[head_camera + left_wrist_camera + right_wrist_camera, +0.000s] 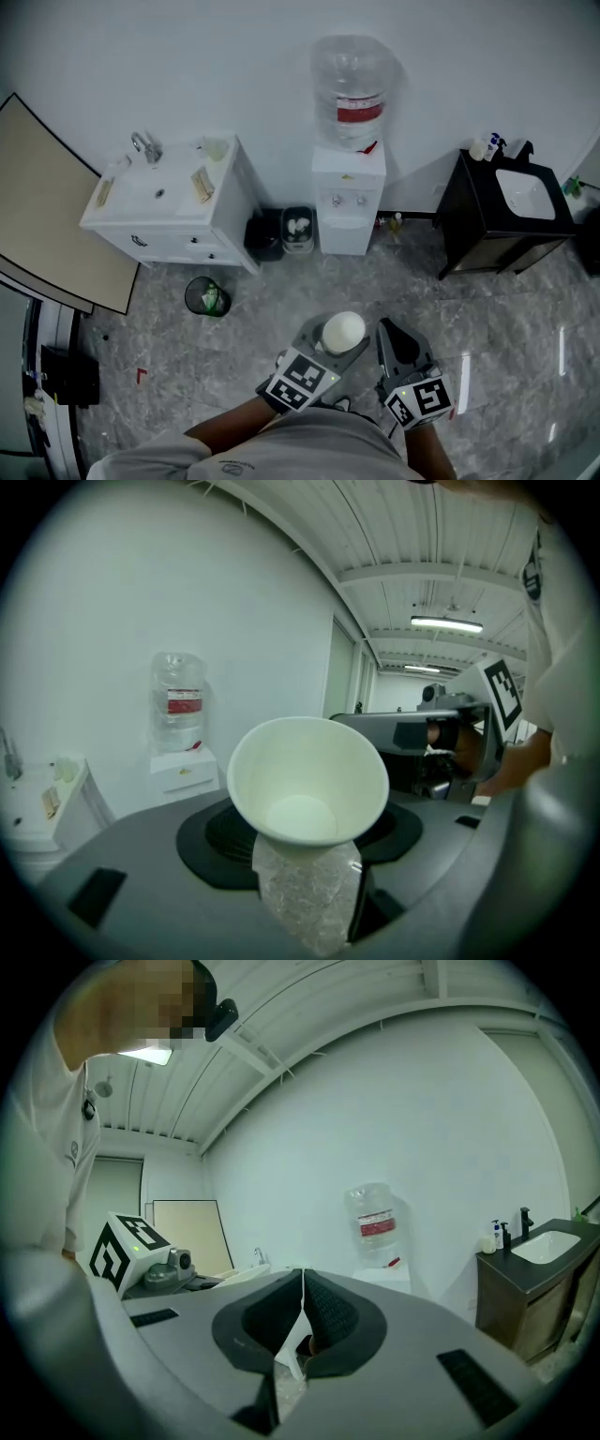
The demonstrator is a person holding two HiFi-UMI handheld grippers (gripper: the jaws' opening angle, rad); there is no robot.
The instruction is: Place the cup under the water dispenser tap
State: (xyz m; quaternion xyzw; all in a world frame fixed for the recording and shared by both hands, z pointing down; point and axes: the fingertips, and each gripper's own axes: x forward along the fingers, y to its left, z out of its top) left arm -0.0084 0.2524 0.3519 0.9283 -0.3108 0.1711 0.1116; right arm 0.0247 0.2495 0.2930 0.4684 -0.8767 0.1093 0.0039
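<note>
A white paper cup (343, 330) is held upright, with my left gripper (339, 339) shut on its lower part. In the left gripper view the cup (309, 778) is empty, its mouth toward the camera. The water dispenser (347, 202) stands against the far wall with a clear bottle (354, 89) on top and its taps (347, 200) on the front, well ahead of the cup. It also appears as the dispenser (182, 761) at the left and the dispenser (380, 1232) ahead. My right gripper (390, 330) hangs beside the cup, jaws together and empty (302, 1299).
A white sink cabinet (169, 202) stands left of the dispenser, and a black sink cabinet (506, 220) stands to its right. A small bin (298, 228) and a dark bag sit beside the dispenser. A round waste basket (206, 296) stands on the marble floor.
</note>
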